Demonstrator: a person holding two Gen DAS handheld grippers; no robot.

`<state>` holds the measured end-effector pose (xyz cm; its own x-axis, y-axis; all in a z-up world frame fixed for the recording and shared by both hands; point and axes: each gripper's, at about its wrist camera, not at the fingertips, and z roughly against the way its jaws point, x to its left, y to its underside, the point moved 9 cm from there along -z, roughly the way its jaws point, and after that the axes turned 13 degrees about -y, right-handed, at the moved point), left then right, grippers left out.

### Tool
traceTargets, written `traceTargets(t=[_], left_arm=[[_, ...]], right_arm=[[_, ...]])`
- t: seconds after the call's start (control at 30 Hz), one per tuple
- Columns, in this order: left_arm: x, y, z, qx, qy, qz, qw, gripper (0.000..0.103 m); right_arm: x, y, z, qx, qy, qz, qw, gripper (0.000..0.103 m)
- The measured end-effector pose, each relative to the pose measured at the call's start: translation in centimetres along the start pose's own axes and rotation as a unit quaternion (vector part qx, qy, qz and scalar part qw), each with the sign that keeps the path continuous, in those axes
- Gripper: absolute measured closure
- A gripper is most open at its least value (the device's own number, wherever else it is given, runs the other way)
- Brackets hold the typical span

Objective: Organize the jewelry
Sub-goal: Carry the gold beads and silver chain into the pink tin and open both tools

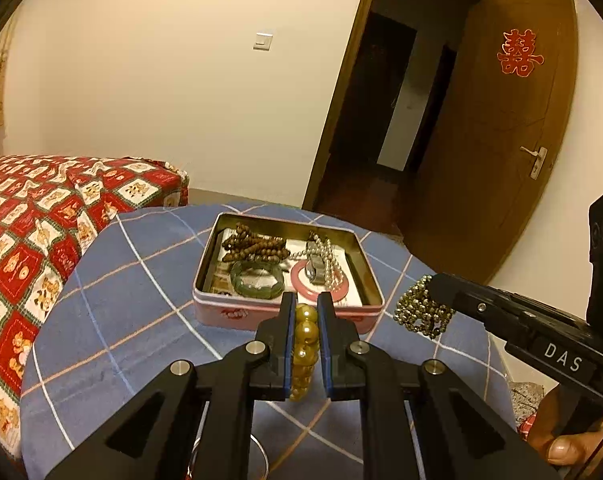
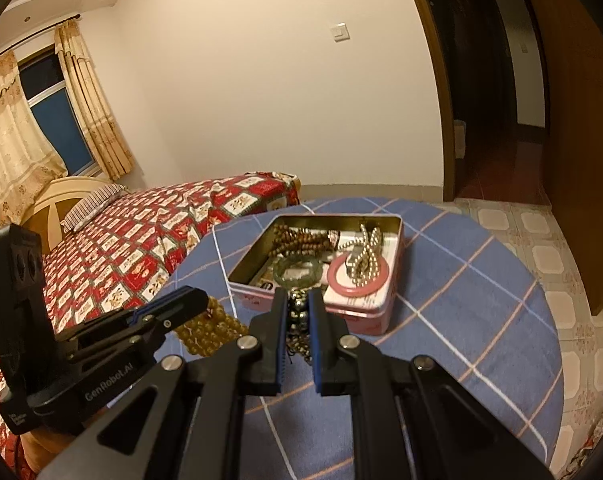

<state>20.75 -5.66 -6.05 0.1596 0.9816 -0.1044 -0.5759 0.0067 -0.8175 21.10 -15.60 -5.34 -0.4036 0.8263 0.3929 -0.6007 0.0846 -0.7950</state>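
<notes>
Left gripper [image 1: 305,312] clamps yellow bead bracelet [image 1: 304,344]; right gripper [image 2: 297,308] clamps dark bead strand [image 2: 297,320]. Transfer step; next: lower both into tin [image 1: 237,312].

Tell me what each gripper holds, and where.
Left gripper: yellow bead bracelet, pinched across its strand. Right gripper: dark metallic bead string, clamped mid-bunch.

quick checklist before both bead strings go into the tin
1. Left gripper shut on yellow beads: ok.
2. Right gripper shut on dark beads: ok.
3. Tin open, no lid in the way: ok.
4. Free room in tin: not ok, green bangle, pink ring, brown beads and silver chain cover most of the floor.
5. Dark beads clear of the cloth: cannot tell.
</notes>
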Motion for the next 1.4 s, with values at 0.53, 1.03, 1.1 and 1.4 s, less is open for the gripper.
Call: traceTargets(t=[0.53, 1.03, 1.1, 1.4], left_arm=[[0.0, -5.2, -1.4, -0.037, 0.013, 0.007, 0.9992, 0.093], [0.4, -10.7, -5.3, -0.055, 0.012, -0.006, 0.9984, 0.093], [0.1, -10.4, -6.6, -0.045, 0.017, -0.008, 0.9988, 0.093], [-0.5, -7.4, -12.5, 0.013, -0.001, -0.023, 0.9996, 0.093]], right_arm=[[-0.9, -4.8, -0.3, -0.042, -0.008, 0.006, 0.999, 0.09], [-3.2, -8.4, -5.3, -0.051, -0.001, 0.006, 0.999, 0.09], [-4.0, -7.9, -6.5, -0.041, 0.003, -0.002, 0.999, 0.09], [-7.9, -4.6, -10.6, 0.012, 0.019, -0.043, 0.999, 0.09]])
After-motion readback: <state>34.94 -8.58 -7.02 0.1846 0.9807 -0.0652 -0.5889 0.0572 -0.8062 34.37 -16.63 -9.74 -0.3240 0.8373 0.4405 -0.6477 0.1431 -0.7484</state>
